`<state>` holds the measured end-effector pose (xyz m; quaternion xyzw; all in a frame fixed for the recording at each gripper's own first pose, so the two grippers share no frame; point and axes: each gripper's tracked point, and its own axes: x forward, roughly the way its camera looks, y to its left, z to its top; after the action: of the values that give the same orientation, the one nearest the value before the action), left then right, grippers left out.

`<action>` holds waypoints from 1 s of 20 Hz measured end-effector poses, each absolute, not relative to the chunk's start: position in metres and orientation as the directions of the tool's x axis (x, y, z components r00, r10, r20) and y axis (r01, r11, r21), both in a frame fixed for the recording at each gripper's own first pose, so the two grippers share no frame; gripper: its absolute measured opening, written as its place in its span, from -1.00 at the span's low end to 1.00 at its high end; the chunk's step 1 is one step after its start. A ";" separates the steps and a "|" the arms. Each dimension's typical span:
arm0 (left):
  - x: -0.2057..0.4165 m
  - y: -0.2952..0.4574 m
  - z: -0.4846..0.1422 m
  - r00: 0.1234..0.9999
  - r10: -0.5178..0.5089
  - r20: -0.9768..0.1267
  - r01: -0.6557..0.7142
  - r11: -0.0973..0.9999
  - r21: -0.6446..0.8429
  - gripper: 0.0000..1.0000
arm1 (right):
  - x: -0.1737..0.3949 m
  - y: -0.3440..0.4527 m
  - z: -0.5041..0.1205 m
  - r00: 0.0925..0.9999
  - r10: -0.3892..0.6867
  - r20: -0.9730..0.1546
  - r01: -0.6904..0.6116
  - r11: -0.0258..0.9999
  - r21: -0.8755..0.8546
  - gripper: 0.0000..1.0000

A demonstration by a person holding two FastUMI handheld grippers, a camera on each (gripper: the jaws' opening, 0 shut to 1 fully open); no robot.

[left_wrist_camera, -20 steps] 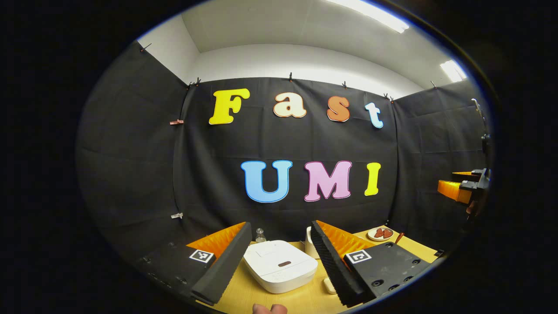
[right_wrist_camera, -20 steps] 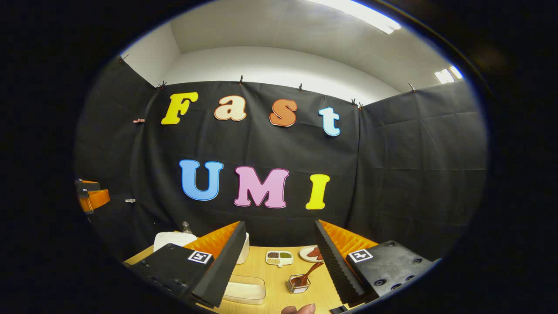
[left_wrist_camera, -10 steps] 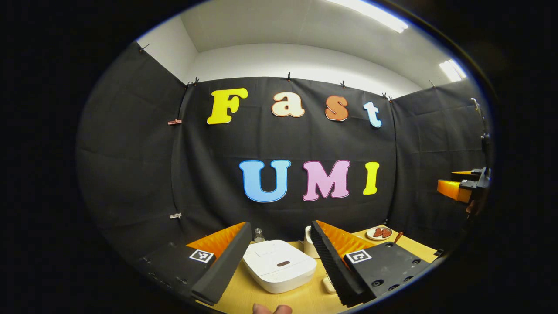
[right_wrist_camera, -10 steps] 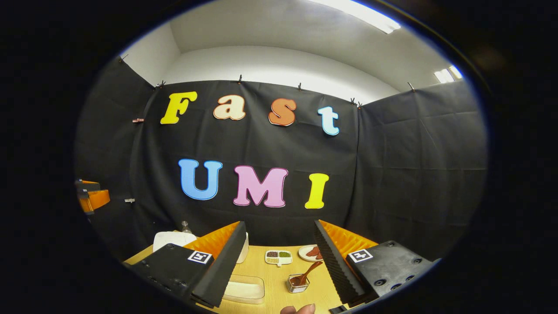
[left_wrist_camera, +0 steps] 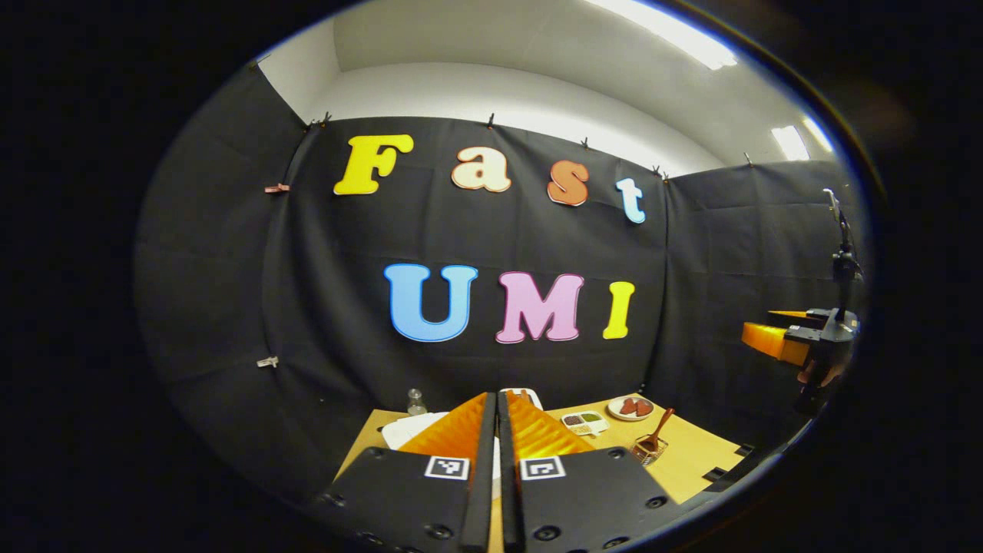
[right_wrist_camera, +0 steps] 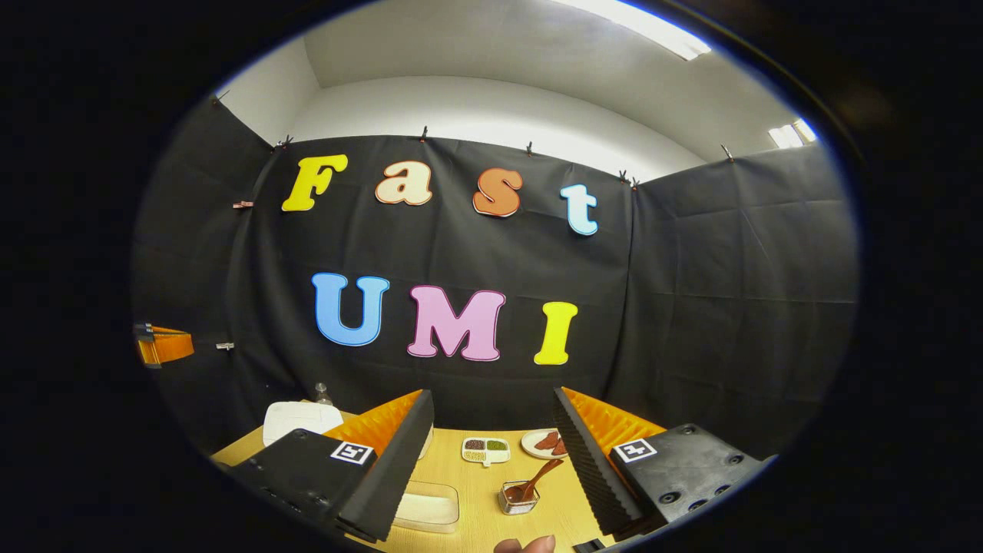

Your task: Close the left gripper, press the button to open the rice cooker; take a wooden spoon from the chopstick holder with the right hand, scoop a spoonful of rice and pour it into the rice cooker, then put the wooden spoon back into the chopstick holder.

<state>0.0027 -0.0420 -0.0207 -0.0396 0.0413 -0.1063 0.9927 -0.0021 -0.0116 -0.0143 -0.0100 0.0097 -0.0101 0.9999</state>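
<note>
In the left gripper view, the left gripper (left_wrist_camera: 498,407) sits at the bottom centre with its two fingers pressed together and nothing between them, which suits the job of poking a button with one blunt tip. The white rice cooker (left_wrist_camera: 407,430) lies low in the frame, mostly hidden behind those fingers, its lid apparently still down.

In the right gripper view, the right gripper (right_wrist_camera: 491,415) is spread wide and empty, held above the wooden surface (right_wrist_camera: 476,491). Between its fingers, at lower centre, the wooden spoon (right_wrist_camera: 534,480) leans out of the small chopstick holder (right_wrist_camera: 516,499), handle tilted up to the right, easy to pinch. A clear tray of rice (right_wrist_camera: 428,508) rests at lower left, beside the left finger.
</note>
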 end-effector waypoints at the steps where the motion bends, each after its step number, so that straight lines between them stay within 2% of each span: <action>1: 0.001 -0.048 -0.026 0.964 -0.253 -0.081 0.246 0.965 -0.086 -0.84 | -0.001 -0.013 -0.017 0.999 -0.020 -0.025 0.020 0.999 -0.027 0.94; 5: 0.019 -0.053 -0.055 0.929 -0.330 -0.169 0.336 0.942 0.011 -0.87 | 0.000 -0.031 -0.022 0.998 -0.054 -0.029 0.053 0.998 -0.040 0.94; 8: 0.039 -0.058 -0.088 0.875 -0.406 -0.265 0.420 0.907 -0.004 -0.86 | 0.003 -0.039 -0.038 0.996 -0.078 -0.054 0.075 0.996 -0.046 0.94; 13: 0.066 -0.057 -0.166 0.719 -0.491 -0.492 0.542 0.839 -0.046 -0.86 | 0.008 -0.053 -0.056 0.990 -0.110 -0.089 0.106 0.993 -0.044 0.94; 20: 0.121 -0.041 -0.260 0.550 -0.481 -0.683 0.605 0.793 -0.072 -0.86 | 0.015 -0.062 -0.072 0.982 -0.146 -0.119 0.142 0.989 -0.041 0.94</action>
<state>0.1205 -0.0408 -0.2598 0.0859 0.3594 -0.3100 0.8760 0.0149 -0.0622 -0.0724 -0.0160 0.0610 -0.0722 0.9954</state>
